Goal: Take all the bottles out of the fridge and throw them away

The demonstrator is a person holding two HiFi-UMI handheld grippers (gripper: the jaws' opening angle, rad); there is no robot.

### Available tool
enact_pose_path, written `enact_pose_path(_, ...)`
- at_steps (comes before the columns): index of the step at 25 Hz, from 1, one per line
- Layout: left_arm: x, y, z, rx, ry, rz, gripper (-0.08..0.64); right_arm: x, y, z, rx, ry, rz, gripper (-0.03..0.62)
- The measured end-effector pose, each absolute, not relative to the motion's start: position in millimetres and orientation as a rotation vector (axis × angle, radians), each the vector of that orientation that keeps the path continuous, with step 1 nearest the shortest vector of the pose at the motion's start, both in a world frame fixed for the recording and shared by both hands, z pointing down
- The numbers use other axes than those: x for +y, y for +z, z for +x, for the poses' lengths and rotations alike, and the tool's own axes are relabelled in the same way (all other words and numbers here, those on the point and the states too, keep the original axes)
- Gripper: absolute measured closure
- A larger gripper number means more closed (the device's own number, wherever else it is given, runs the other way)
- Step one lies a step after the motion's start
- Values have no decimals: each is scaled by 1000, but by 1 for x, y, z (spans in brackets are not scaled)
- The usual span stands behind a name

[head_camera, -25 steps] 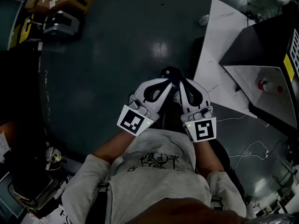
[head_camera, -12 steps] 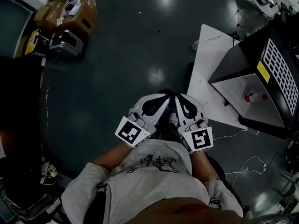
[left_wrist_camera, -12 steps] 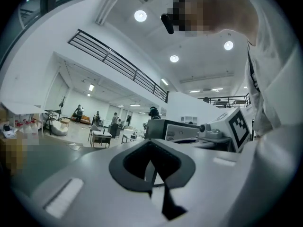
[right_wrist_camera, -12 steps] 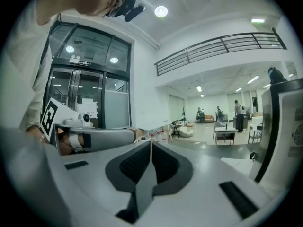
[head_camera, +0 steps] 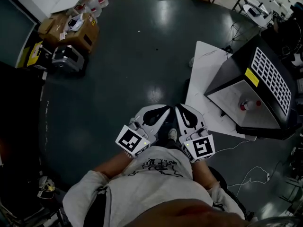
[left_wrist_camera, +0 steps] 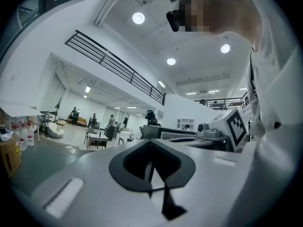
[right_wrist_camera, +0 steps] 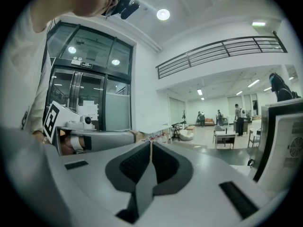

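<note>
Both sets of tongs are held close against the person's chest, well to the left of the fridge [head_camera: 227, 77]. The left tongs [head_camera: 166, 108] and right tongs [head_camera: 179, 108] are each closed, tips together, with nothing between them. Their tips nearly meet over the dark floor [head_camera: 123, 79].

The fridge stands open on a white bench [head_camera: 203, 79]. One bottle [head_camera: 248, 104], pale with a red cap, lies inside on the fridge's white floor. Far beyond, on the opposite side from the fridge, cardboard boxes [head_camera: 78, 30] sit by the wall. I cannot pick out a bin.

The task looks barely begun, and the step in hand seems to be the approach. To do it well:
- Turn toward the fridge and lead with the right tongs, which are nearer to it.
- Open them wide before they pass the fridge's edge.
- Come in level and close across the bottle's body rather than its cap, since a lying bottle may roll.
</note>
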State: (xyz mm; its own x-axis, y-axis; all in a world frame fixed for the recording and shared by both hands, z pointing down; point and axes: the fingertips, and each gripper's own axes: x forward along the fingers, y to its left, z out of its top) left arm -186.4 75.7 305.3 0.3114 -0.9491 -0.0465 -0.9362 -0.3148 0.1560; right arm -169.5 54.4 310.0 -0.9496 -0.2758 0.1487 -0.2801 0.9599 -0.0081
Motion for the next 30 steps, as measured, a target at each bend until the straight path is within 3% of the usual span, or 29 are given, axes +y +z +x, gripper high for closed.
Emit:
enact_pose_path(18,79,281,-165,-1645,-229,2549,552,61,283,-153,-2959,47,525,573)
enact_pose_path(30,49,275,-108,-1436,-243,2656,552,33,279,-92,-2910,49,750,572)
